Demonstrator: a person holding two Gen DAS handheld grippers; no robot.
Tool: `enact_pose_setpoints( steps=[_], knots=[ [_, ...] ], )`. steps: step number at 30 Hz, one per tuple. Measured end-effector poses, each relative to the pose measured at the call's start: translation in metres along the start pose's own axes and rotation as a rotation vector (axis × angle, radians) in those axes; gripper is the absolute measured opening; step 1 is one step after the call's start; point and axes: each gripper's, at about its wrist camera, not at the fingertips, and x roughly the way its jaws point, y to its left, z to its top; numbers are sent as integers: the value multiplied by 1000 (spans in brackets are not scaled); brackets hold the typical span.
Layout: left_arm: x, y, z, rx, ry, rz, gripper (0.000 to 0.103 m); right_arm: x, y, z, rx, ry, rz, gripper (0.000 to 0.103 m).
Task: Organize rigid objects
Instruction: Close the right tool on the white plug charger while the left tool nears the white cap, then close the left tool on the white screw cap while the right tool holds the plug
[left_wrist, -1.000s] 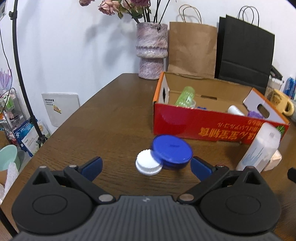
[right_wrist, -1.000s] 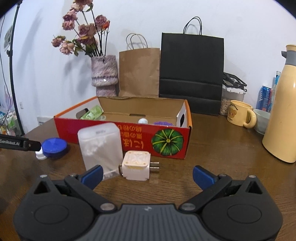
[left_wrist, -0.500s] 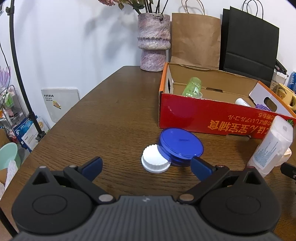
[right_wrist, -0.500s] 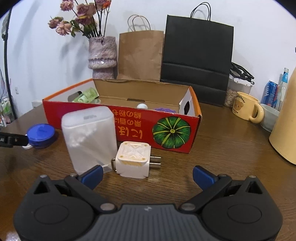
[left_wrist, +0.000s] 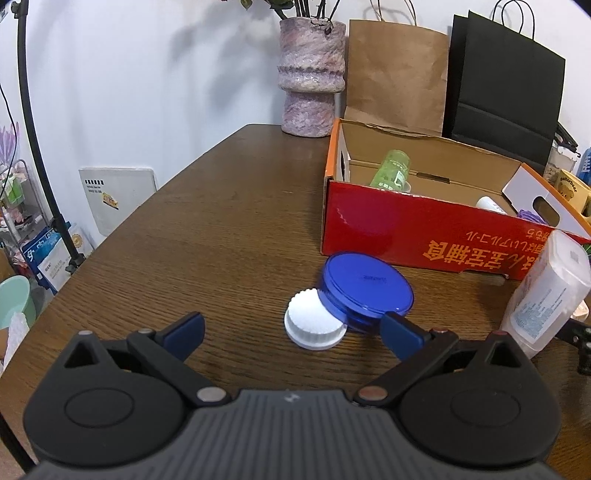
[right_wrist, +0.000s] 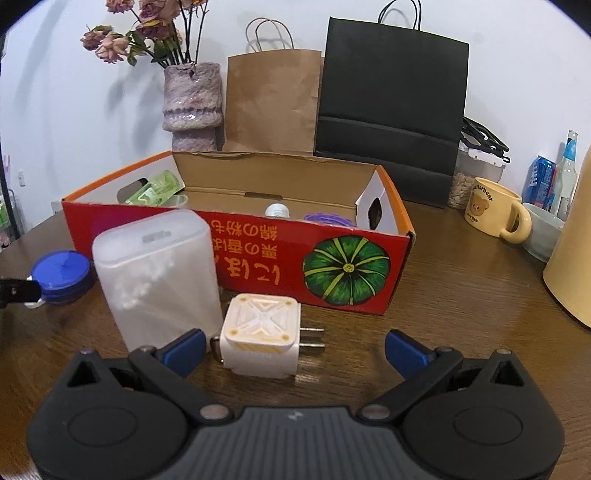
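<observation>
The red box already holds a green bottle and a few small things. 4 items wait on the table: white cap, blue tin, frosted case, plug (nearest). Left gripper and right gripper are both spread wide, holding nothing.

Left claw: black twin-disc housing, ribbed grey centre plate, silver pivot pins, blue pads on black fingers. Right claw: the same build, blue tips, tiny white mark on the grey ribbing.
</observation>
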Motion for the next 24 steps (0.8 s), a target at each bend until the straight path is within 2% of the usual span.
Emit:
enact_pose_setpoints(
  steps=[8,13,18,24],
  knots=[
    [3,1,-1,-1,10,-14,103,12,4,7,-1,16,2,101],
    [7,1,-3,-4,20,-10,103,20,8,9,-18,53,28,87],
    [8,1,-3,-9,21,-10,103,19,6,9,0,42,62,66],
    [8,1,-3,-6,21,-9,103,17,3,9,13,29,61,66]
  ],
)
